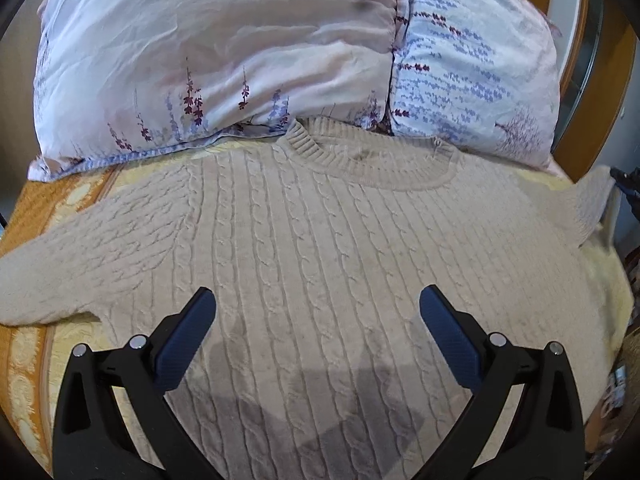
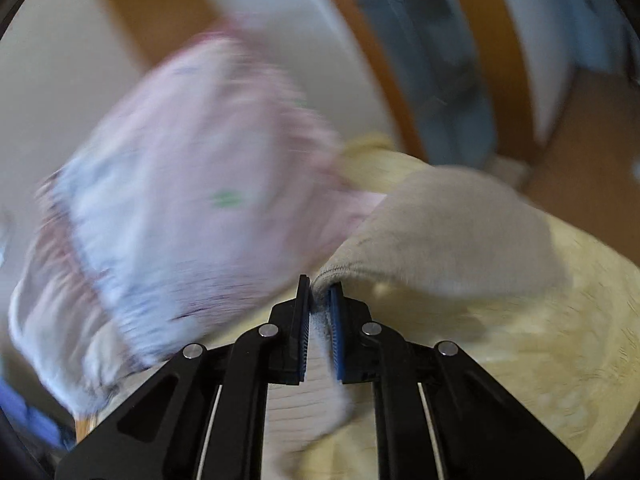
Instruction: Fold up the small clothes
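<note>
We see a beige cable-knit sweater (image 1: 320, 240) spread flat, front up, on a bed with a yellow and orange cover (image 1: 28, 360). Its round collar (image 1: 372, 160) points toward two flowered pillows (image 1: 220, 60) at the head of the bed and lies just beside them. One sleeve (image 1: 72, 272) stretches out to the left side of the left wrist view. The left gripper (image 1: 318, 304) hangs above the lower part of the sweater body, and its two blue-padded fingers (image 1: 188, 340) are spread wide with nothing between them. In the right wrist view, which is blurred, the right gripper (image 2: 320, 300) has its jaws pressed together on the edge of the other sleeve (image 2: 448, 232), and the cloth is pinched between the blue pads (image 2: 335, 336). This sleeve rises a little from the yellow cover. A pillow (image 2: 180, 200) shows to the left of it, too blurred for details.
</note>
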Demonstrator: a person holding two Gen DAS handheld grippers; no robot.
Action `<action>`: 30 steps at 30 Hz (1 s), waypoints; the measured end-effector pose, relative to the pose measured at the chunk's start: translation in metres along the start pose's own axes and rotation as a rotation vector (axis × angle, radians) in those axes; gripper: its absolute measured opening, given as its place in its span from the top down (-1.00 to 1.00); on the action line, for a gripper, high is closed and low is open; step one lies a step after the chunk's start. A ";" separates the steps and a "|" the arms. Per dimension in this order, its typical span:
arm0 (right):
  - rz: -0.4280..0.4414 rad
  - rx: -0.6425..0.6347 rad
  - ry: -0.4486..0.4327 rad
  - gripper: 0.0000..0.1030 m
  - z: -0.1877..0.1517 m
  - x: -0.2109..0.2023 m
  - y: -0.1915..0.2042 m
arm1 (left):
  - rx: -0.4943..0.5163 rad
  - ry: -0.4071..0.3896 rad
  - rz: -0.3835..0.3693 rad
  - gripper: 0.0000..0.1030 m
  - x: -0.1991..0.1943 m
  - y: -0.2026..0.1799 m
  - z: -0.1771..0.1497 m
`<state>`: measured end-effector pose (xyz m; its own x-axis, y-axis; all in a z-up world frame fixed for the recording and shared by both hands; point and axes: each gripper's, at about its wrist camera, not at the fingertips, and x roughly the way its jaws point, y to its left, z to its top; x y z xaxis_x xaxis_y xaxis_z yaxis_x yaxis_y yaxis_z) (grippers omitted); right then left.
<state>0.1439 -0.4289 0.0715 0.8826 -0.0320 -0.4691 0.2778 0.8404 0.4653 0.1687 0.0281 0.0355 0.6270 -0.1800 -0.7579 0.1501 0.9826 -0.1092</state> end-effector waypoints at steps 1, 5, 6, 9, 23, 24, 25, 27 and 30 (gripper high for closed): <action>0.060 -0.057 0.007 0.80 -0.008 -0.003 0.024 | -0.016 -0.001 -0.018 -0.97 0.000 0.002 0.000; 0.221 -0.188 0.158 0.80 -0.058 0.012 0.088 | -0.108 -0.010 -0.103 -0.97 0.000 0.013 -0.001; 0.234 -0.204 0.203 0.80 -0.069 0.019 0.096 | -0.119 -0.014 -0.112 -0.97 -0.001 0.014 -0.002; 0.234 -0.243 0.379 0.80 -0.114 0.052 0.112 | -0.118 -0.024 -0.122 -0.97 -0.003 0.014 -0.003; 0.159 0.350 0.389 0.04 -0.089 0.053 0.008 | -0.288 -0.004 -0.288 -0.96 -0.004 0.046 -0.003; 0.136 0.361 0.365 0.10 -0.085 0.053 0.004 | -0.292 -0.006 -0.289 -0.96 -0.005 0.048 -0.003; 0.095 0.344 0.342 0.33 -0.082 0.053 0.006 | -0.296 -0.009 -0.292 -0.96 -0.006 0.050 -0.004; 0.035 0.279 0.307 0.66 -0.075 0.055 0.015 | -0.306 -0.016 -0.299 -0.95 -0.008 0.054 -0.004; 0.046 0.138 0.255 0.81 -0.064 0.047 0.055 | -0.329 -0.024 -0.318 -0.88 -0.010 0.061 -0.005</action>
<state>0.1765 -0.3502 0.0270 0.7767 0.1564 -0.6102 0.3035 0.7560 0.5800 0.1674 0.0903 0.0332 0.6072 -0.4722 -0.6390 0.0899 0.8399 -0.5352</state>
